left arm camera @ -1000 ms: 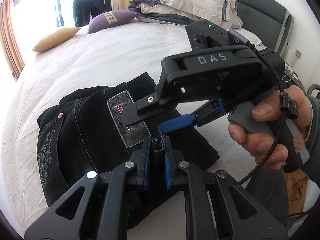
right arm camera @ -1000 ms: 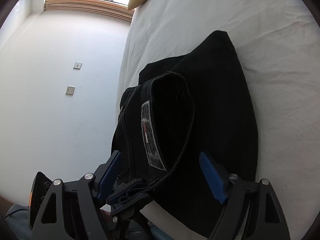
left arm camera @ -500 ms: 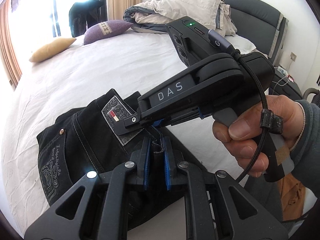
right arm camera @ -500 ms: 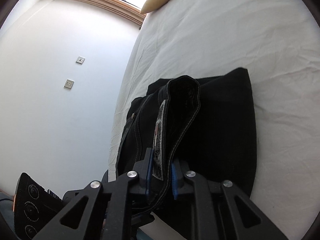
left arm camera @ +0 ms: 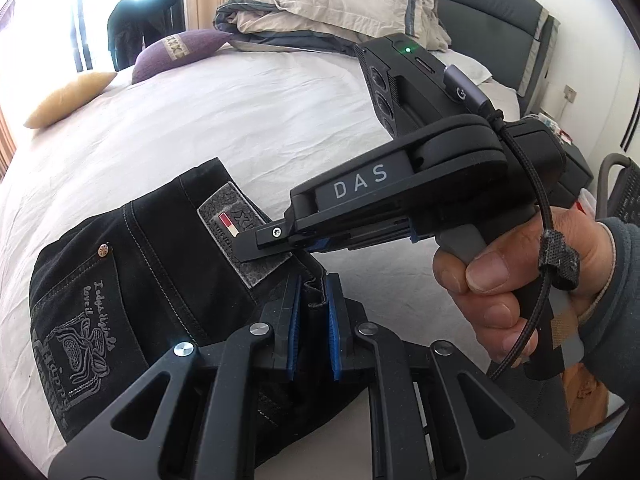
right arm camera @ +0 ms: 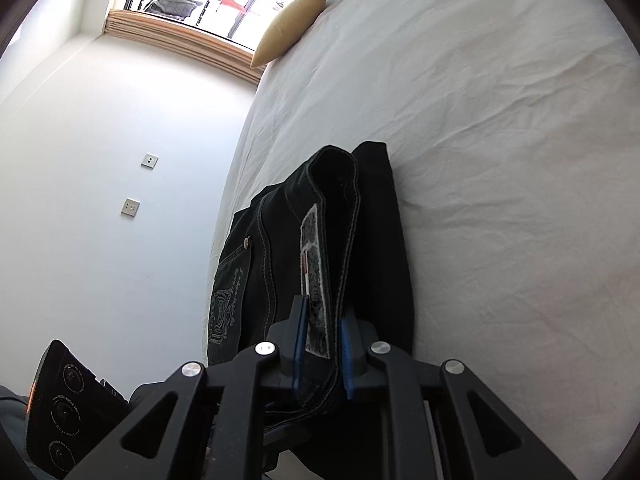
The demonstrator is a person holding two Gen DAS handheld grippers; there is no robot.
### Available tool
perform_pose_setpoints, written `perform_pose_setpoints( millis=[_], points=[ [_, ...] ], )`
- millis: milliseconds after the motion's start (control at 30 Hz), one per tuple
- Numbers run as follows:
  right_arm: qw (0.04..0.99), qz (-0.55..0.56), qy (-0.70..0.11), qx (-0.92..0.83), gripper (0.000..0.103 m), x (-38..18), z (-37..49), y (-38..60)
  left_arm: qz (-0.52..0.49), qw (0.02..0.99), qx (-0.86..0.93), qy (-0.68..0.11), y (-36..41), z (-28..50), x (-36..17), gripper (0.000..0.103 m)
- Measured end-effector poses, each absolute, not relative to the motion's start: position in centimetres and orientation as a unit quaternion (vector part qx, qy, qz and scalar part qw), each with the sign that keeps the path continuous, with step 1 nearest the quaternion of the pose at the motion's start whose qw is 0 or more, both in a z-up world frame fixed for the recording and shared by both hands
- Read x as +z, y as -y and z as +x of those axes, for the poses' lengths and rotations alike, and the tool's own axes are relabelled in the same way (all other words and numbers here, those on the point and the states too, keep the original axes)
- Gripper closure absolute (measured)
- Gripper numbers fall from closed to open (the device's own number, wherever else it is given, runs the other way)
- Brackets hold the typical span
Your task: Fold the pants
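Left wrist view: the left gripper (left arm camera: 314, 304) is pinching a fold of the black pants (left arm camera: 152, 280), bunched on the bed (left arm camera: 240, 120) at 9 o'clock; a thin bite could be slipping.

Right wrist view: the right gripper (right arm camera: 322, 344) is clamping the waistband patch (right arm camera: 316, 280) at 6 o'clock; uneven pulling risks skewing the fold.

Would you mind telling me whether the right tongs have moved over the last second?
Yes. The right tongs closed on the pants waistband and rose, away from the bed sheet.
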State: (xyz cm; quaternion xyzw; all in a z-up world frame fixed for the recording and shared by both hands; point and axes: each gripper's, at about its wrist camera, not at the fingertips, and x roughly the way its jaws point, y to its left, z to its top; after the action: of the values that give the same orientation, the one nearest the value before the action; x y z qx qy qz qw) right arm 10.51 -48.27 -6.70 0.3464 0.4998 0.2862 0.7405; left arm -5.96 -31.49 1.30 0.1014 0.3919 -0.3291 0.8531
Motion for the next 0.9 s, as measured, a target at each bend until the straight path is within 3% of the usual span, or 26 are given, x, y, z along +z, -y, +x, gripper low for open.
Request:
perform_pose_setpoints(
  millis=[133, 233, 267, 300, 367, 500, 667, 900],
  points=[
    [0.729, 0.349, -0.515, 0.285, 0.085, -8.1, 10.8, 47.4, 0.106, 0.841, -0.329, -0.415, 31.7, -5.8, 0.0, 0.092],
    [0.707, 0.382, -0.522, 0.285, 0.075, -8.9, 11.0, 48.0, 0.099, 0.830, -0.332, -0.437, 31.1, -4.7, 0.4, 0.087],
    [0.708, 0.385, -0.522, 0.280, 0.069, -8.6, 10.9, 48.3, 0.099, 0.829, -0.331, -0.441, 30.6, -4.8, 0.7, 0.075],
    [0.716, 0.380, -0.519, 0.272, 0.066, -8.1, 10.6, 48.8, 0.093, 0.830, -0.329, -0.442, 30.0, -4.9, 1.3, 0.046],
    [0.736, 0.370, -0.509, 0.252, 0.047, -6.7, 10.2, 49.4, 0.063, 0.839, -0.329, -0.429, 28.4, -5.5, 3.1, 0.015],
    [0.756, 0.366, -0.478, 0.256, 0.045, -3.3, 9.6, 50.5, 0.051, 0.856, -0.316, -0.406, 25.1, -6.5, 6.0, 0.015],
    [0.749, 0.331, -0.465, 0.336, 0.045, -0.3, 10.9, 45.6, 0.010, 0.871, -0.241, -0.428, 19.3, -2.7, 5.6, 0.015],
    [0.722, 0.324, -0.524, 0.315, 0.047, -5.4, 12.5, 42.8, -0.015, 0.889, -0.185, -0.419, 13.4, 2.1, 5.1, 0.015]
  ],
)
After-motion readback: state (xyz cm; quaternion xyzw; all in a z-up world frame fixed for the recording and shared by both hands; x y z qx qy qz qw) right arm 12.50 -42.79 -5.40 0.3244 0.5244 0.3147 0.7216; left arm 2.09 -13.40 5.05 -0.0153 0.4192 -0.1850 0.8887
